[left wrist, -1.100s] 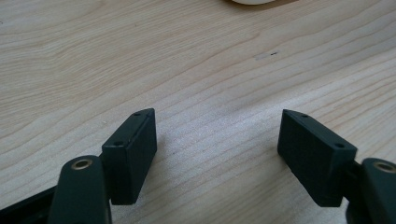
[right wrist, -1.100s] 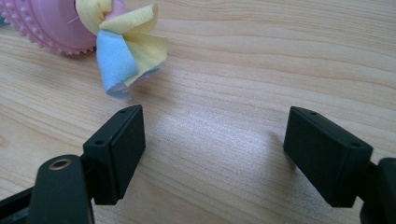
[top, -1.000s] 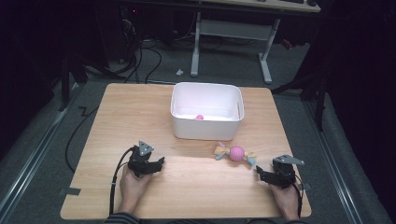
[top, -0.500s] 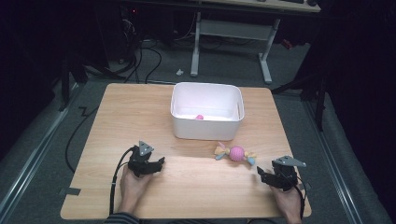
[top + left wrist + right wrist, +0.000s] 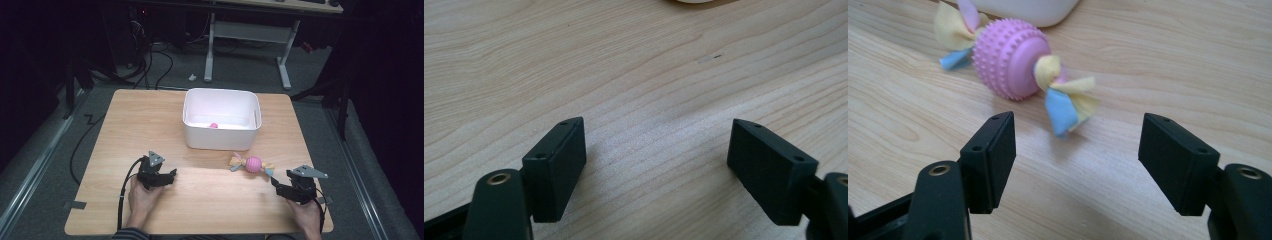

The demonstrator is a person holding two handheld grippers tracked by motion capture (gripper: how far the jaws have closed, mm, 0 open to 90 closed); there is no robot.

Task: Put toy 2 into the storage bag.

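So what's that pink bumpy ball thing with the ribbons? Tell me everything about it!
The toy is a pink ball covered in little bumps, rubbery looking, with a smooth ring round its middle. Soft cloth strips in yellow, blue and light pink are knotted at both ends, like a wrapped sweet. It lies on its side on the wooden table, just in front of the white tub. Nothing holds it: the right tongs stand open just short of it, not touching.
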